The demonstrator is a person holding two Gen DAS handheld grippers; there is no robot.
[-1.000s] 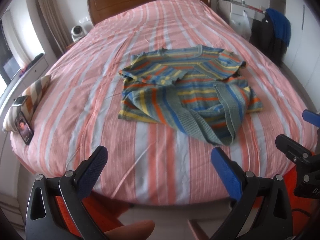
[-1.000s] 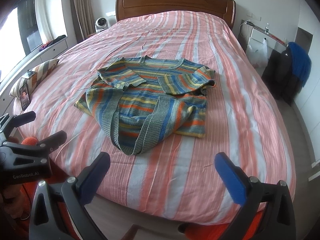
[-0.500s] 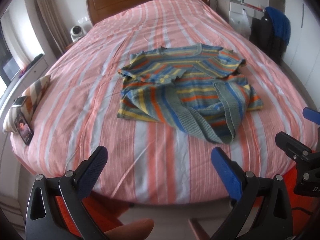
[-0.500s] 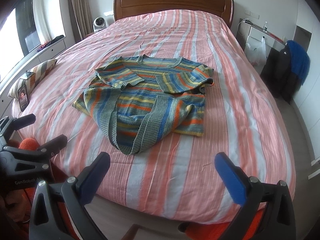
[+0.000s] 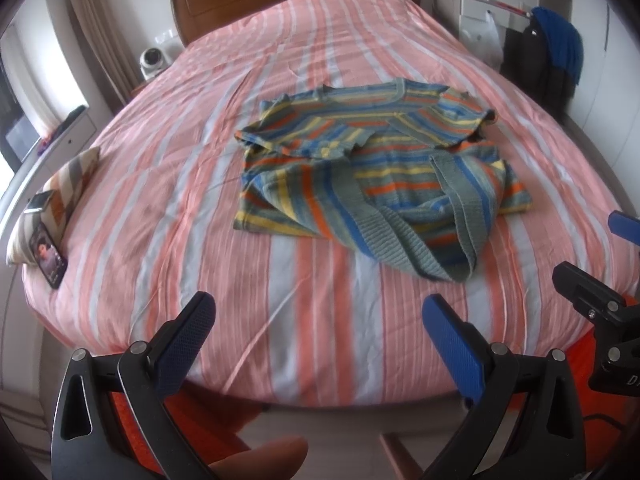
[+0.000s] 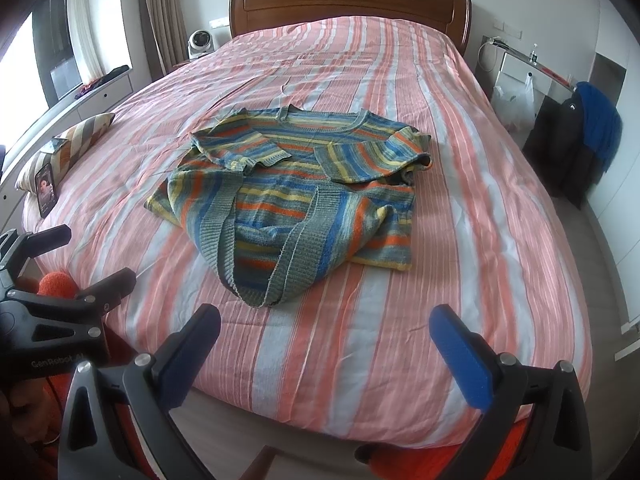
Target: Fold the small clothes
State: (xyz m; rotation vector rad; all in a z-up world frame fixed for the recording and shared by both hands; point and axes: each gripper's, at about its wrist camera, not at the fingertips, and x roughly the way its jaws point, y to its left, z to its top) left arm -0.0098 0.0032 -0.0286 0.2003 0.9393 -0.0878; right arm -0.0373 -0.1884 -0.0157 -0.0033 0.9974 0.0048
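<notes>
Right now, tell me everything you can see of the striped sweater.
The striped sweater is a knit in blue, orange, yellow and grey-green, with a ribbed neckline and hem. It lies partly folded on the bed, both sleeves across the chest, hem end bunched toward the foot edge. Neither gripper touches it.

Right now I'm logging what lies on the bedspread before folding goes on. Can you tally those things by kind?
Striped sweater: 1
Striped cushion: 1
Phone, leaning against the cushion: 1
Small flat item on top of the cushion, too unclear to name: 1
Total: 4 things on the bedspread
</notes>
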